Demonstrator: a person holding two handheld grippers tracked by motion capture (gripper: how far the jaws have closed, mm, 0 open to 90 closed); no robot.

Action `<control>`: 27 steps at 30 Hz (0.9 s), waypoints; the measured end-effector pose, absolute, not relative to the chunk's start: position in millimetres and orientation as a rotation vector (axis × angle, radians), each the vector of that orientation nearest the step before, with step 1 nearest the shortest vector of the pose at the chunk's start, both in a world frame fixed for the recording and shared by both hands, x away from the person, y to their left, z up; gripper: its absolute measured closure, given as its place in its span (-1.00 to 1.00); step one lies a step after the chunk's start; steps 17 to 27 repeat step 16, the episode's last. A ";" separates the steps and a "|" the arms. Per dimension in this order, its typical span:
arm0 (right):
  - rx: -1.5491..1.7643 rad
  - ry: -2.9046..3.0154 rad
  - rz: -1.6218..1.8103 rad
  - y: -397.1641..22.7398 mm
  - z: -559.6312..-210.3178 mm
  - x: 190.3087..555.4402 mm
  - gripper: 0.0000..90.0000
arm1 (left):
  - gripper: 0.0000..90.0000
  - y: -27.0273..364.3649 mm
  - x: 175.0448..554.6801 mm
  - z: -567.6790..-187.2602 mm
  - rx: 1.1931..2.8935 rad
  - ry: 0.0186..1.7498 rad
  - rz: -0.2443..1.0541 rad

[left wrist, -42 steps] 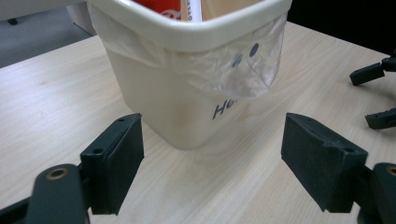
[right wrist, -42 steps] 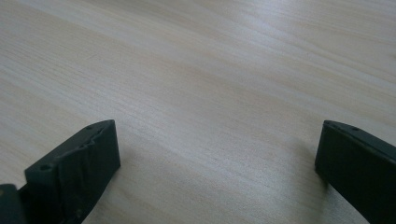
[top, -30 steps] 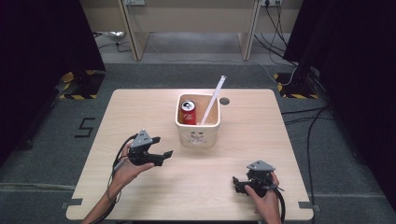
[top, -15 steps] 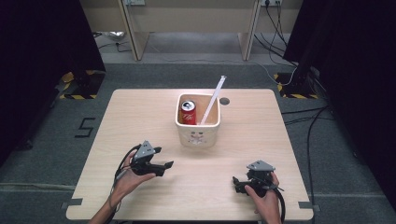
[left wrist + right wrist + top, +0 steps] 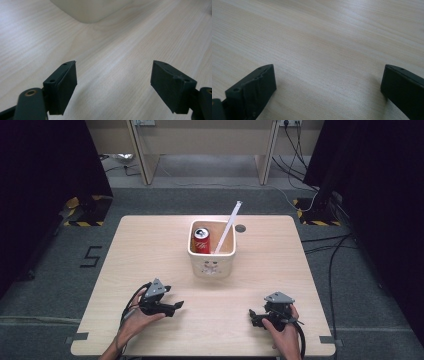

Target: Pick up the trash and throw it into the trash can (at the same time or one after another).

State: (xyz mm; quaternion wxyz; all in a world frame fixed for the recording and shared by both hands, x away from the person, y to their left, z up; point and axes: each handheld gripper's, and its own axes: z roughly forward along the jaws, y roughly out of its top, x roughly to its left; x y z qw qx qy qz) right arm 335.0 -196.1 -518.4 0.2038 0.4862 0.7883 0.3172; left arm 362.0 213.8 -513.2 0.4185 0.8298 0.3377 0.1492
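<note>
Since a second ago the left hand-held gripper (image 5: pixel 170 307) has been drawn back toward the tabletop (image 5: pixel 150 245) edge, jaws apart like the right hand-held gripper (image 5: pixel 257 316), both empty, so a finished or resting step is judged, the can (image 5: pixel 201 240) and white stick (image 5: pixel 228 226) being seen in the bin (image 5: pixel 211 265).

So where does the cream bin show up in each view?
High view: bin at table centre, holding a red can and a white stick.
Left gripper view: its rounded base at top centre, beyond the open jaws.
Right gripper view: not in it.
Shared landmark: the wood tabletop.
</note>
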 end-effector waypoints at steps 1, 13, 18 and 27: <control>1.353 2.201 0.884 -196.3 -518.4 335.1 -1.00 | -0.54 214.2 361.4 -514.3 2.090 0.847 0.377; 1.358 2.199 0.886 -195.7 -518.3 334.7 -0.99 | -0.66 213.8 359.4 -522.2 2.144 0.903 0.444; 1.357 2.200 0.886 -195.7 -518.3 334.6 -0.99 | -0.66 214.3 360.3 -522.3 2.144 0.915 0.428; 1.357 2.200 0.886 -195.7 -518.3 334.6 -0.99 | -0.66 214.3 360.3 -522.3 2.144 0.915 0.428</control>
